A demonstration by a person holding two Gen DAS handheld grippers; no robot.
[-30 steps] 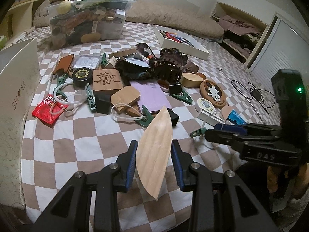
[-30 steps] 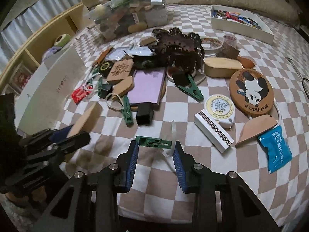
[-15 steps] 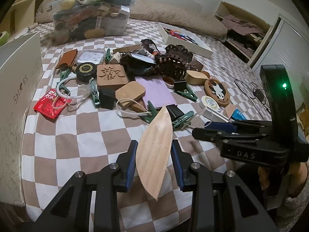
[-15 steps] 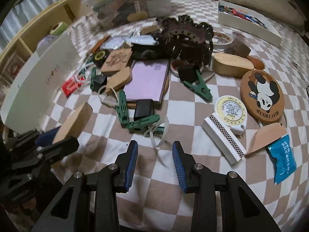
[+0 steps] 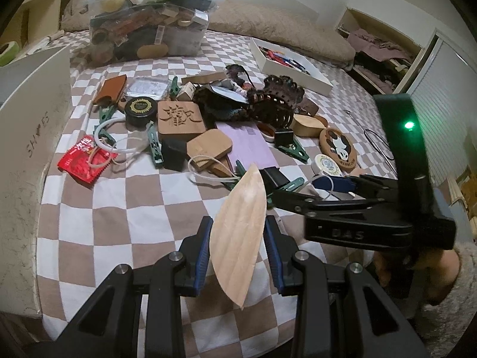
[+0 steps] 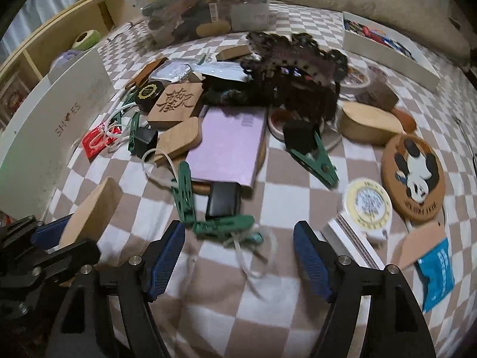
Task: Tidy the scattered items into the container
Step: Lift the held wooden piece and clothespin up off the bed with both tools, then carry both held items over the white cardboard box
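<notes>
Left gripper (image 5: 238, 252) clamped on leaf-shaped wooden piece (image 5: 240, 234), tip pointing up and away, held above checkered cloth (image 5: 98, 223). Right gripper (image 5: 301, 188) enters from right, low over cloth, blue pads near white loop; opening not discernible. Green LED (image 5: 409, 125) lit on its body. Clutter beyond: carved wooden block (image 5: 179, 117), red packet (image 5: 85, 158), purple booklet (image 5: 247, 143), panda coaster (image 5: 337, 145). White shoe box (image 5: 28, 155) at left edge. Filled clear container (image 5: 149, 34) at far end.
</notes>
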